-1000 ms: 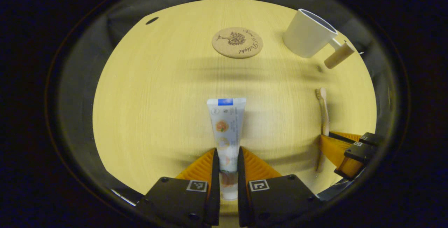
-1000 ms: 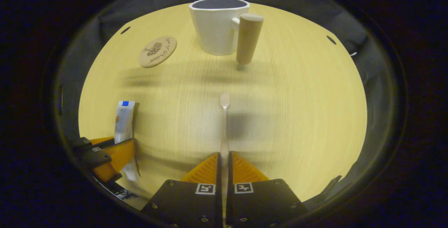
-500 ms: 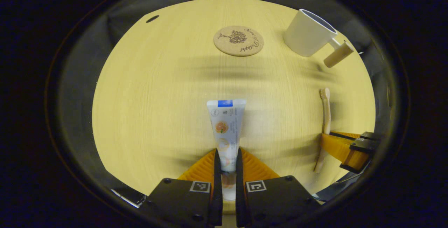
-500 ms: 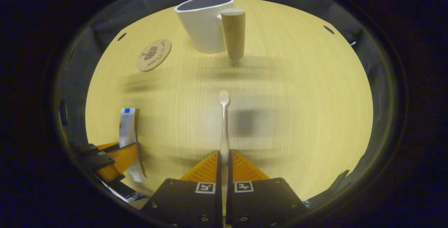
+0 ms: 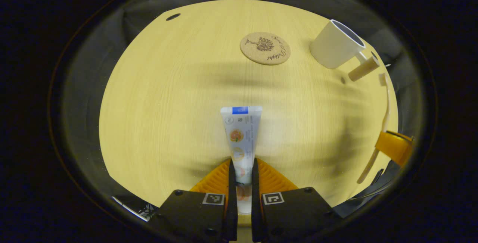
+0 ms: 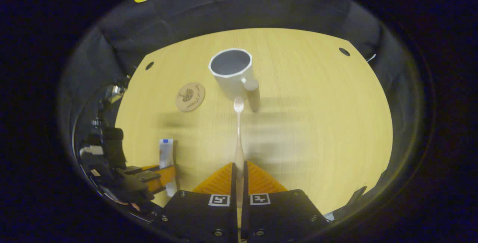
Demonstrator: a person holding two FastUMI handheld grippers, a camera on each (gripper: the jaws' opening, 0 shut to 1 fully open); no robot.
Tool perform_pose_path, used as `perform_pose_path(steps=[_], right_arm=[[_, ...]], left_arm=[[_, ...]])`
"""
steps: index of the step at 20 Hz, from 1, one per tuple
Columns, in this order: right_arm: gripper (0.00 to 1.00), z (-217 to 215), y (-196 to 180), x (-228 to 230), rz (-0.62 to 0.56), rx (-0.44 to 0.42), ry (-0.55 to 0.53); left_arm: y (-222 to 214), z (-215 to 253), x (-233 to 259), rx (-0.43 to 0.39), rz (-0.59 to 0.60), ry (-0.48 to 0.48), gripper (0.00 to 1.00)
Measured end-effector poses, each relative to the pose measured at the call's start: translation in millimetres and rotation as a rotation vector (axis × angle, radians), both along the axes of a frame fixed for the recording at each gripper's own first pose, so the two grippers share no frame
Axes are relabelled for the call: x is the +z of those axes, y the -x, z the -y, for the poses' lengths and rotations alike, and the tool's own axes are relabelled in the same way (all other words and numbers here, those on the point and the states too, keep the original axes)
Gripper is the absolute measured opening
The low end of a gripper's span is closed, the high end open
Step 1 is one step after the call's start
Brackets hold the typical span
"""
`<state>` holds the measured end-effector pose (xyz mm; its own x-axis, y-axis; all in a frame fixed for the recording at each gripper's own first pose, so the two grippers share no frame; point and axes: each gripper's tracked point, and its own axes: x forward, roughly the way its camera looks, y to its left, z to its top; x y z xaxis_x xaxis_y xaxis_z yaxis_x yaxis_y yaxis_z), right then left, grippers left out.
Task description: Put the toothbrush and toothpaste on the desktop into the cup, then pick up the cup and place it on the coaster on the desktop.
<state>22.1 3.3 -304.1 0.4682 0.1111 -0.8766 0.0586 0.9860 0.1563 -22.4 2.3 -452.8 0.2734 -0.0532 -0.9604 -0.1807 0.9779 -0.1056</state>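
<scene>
In the left gripper view my left gripper (image 5: 242, 170) is shut on the lower end of the white toothpaste tube (image 5: 241, 138), which points forward over the yellow desktop (image 5: 168, 105). In the right gripper view my right gripper (image 6: 239, 170) is shut on the handle of the pale toothbrush (image 6: 238, 131), raised high above the desk; its head lines up just below the white cup (image 6: 230, 71) with a wooden handle. The round cork coaster (image 6: 190, 96) lies left of the cup. The left gripper view has the coaster (image 5: 265, 48), the cup (image 5: 338, 45), the lifted toothbrush (image 5: 382, 112) and the right gripper (image 5: 394, 148) at its right edge.
Black cloth walls surround the desk on all sides. Small dark holes (image 6: 344, 52) mark the desk's far corners. A person's dark-sleeved arm (image 6: 108, 149) holds the left gripper at the left edge of the right gripper view.
My right gripper has lifted the toothbrush well up off the desk and toward the cup. My left gripper keeps its hold on the toothpaste and has shifted only slightly.
</scene>
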Motion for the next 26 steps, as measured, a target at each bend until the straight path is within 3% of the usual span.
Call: perform_pose_path(steps=[6,12,26], right_arm=[[0.05,6.5,-71.3,69.7,0.193,-0.037,-0.024],[0.05,10.6,-127.5,105.2,0.296,-0.048,-0.025],[0.05,10.4,-225.7,73.5,0.457,-0.025,0.033]], left_arm=[[0.1,-2.0,3.0,0.013,0.008,0.001,0.23],[4.0,-2.4,5.7,0.019,0.008,0.011,0.23],[16.3,-16.7,9.6,0.048,-0.002,0.012,0.23]])
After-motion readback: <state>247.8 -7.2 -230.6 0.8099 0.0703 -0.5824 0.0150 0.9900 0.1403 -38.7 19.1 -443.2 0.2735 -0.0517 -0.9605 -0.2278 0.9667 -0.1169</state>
